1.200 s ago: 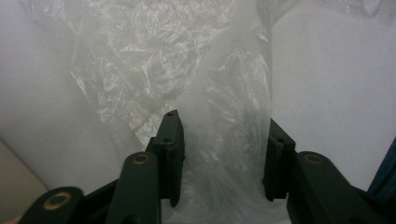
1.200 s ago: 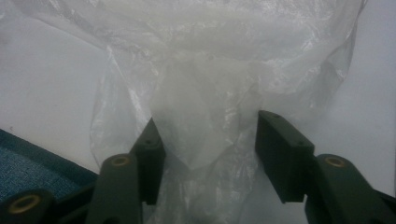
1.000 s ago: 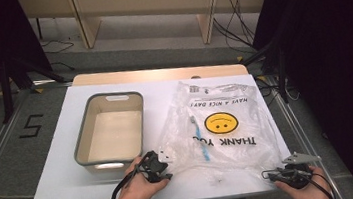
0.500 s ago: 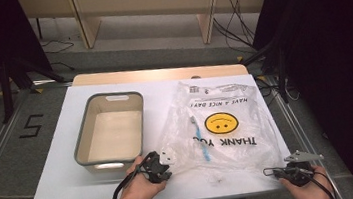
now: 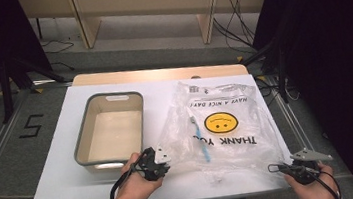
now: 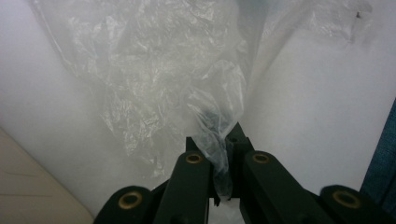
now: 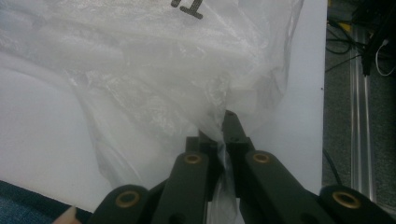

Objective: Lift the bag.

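Both grippers have closed since the earlier frame; the left gripper [image 6: 219,163] now pinches the plastic bag [image 5: 222,124] lying on the counter [image 5: 64,193]; the right gripper [image 7: 223,140] clamps its near corner.

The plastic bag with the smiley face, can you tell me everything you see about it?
The plastic bag is clear, thin and crinkly, lying flat on the white table right of the grey tub. It bears a yellow smiley and black THANK YOU, HAVE A NICE DAY lettering. A blue toothbrush shows inside. The left gripper and right gripper each pinch a near corner.
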`<state>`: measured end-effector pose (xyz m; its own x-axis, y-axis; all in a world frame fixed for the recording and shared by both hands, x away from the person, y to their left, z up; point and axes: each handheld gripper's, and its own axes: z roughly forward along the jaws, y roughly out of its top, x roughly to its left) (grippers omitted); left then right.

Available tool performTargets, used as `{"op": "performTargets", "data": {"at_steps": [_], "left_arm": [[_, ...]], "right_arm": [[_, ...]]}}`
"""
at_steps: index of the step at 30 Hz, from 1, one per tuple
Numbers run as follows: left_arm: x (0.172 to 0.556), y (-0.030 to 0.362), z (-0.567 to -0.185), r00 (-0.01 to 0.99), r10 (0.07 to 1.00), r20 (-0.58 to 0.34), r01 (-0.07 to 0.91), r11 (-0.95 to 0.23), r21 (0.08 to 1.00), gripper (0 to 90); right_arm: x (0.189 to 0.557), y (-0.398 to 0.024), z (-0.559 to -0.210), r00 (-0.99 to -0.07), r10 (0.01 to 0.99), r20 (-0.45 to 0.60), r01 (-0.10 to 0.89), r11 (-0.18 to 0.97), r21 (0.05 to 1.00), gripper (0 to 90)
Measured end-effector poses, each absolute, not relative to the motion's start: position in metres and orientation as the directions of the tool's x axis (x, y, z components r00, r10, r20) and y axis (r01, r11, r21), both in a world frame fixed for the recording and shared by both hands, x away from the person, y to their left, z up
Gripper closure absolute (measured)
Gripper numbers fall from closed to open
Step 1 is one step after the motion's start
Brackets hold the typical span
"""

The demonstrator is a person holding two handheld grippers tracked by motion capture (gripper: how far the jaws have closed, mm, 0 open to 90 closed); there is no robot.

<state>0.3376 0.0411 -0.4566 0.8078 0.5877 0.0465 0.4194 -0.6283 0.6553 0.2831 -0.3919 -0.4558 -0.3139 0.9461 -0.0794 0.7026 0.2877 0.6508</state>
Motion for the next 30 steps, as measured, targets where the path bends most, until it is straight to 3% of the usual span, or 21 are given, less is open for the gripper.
{"op": "performTargets", "data": {"at_steps": [4, 11, 15, 24, 30], "left_arm": [[0.338, 0.041, -0.458, 0.809, 0.586, 0.042, 0.423, -0.631, 0.651, 89.3], [0.337, 0.04, -0.46, 0.81, 0.585, 0.037, 0.428, -0.634, 0.644, 89.3], [0.337, 0.04, -0.46, 0.81, 0.585, 0.037, 0.428, -0.635, 0.643, 89.3], [0.337, 0.04, -0.461, 0.813, 0.582, 0.033, 0.43, -0.638, 0.639, 89.3], [0.337, 0.039, -0.461, 0.816, 0.577, 0.035, 0.428, -0.643, 0.635, 89.3]], "right_arm": [[0.283, -0.392, -0.455, -0.321, 0.945, -0.059, 0.703, 0.279, 0.654, 88.8], [0.281, -0.387, -0.452, -0.349, 0.937, -0.016, 0.678, 0.264, 0.686, 50.1], [0.28, -0.381, -0.452, -0.388, 0.922, 0.004, 0.65, 0.27, 0.71, 37.0], [0.28, -0.366, -0.451, -0.478, 0.878, 0.034, 0.624, 0.312, 0.717, 21.8], [0.279, -0.361, -0.45, -0.521, 0.853, -0.004, 0.592, 0.365, 0.718, 18.5]]}}
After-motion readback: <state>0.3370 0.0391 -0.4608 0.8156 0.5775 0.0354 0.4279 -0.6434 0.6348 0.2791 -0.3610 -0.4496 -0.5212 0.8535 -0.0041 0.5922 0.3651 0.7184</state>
